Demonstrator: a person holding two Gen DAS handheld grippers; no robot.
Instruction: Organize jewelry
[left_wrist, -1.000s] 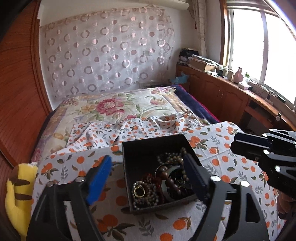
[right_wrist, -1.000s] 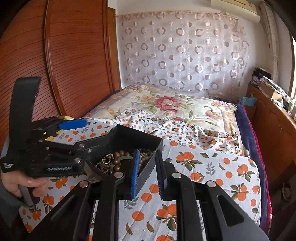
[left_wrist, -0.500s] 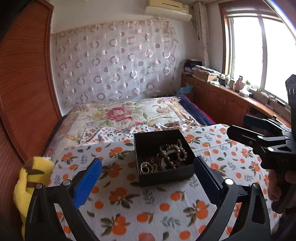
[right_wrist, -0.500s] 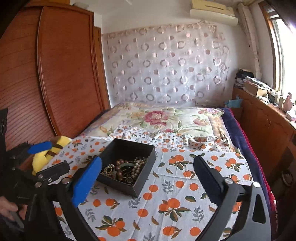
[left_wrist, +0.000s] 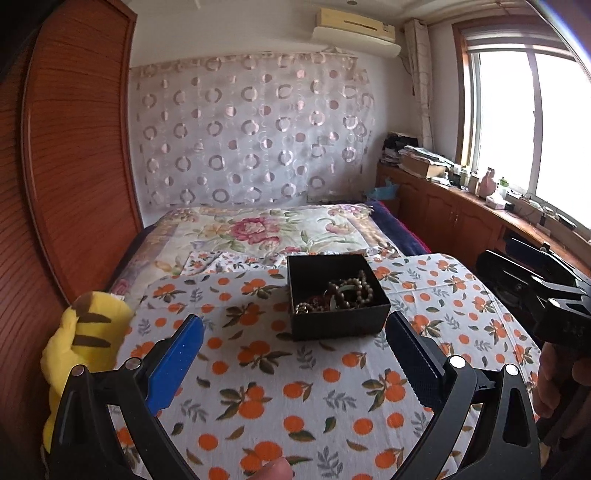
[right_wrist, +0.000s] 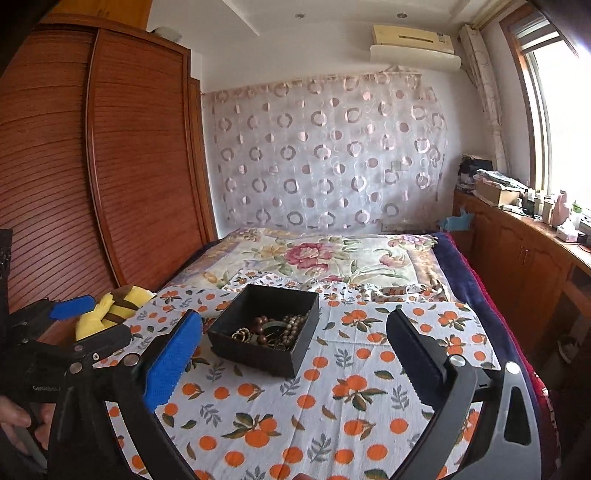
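Observation:
A black open box (left_wrist: 338, 317) (right_wrist: 258, 350) sits on an orange-print cloth on the bed. Inside lies a tangle of jewelry (left_wrist: 341, 293) (right_wrist: 271, 330): bead bracelets, brown beads and a gold ring. My left gripper (left_wrist: 293, 363) stands wide open, nearer the camera than the box, with nothing between its blue pads. My right gripper (right_wrist: 293, 360) is also wide open and empty; the box lies beyond its fingers, slightly left. Each gripper shows at the other view's edge: the right gripper (left_wrist: 535, 288) at far right, the left gripper (right_wrist: 70, 332) at far left.
A yellow striped plush toy (left_wrist: 85, 332) (right_wrist: 114, 310) lies at the cloth's left edge against a wooden wardrobe (right_wrist: 92, 184). A floral quilt (left_wrist: 266, 232) covers the far bed. Wooden cabinets (left_wrist: 461, 221) with clutter run under the window on the right.
Both grippers pulled back and up from the box, which now looks smaller and farther. The right gripper, nearly shut a second ago, opened wide; the left widened a little.

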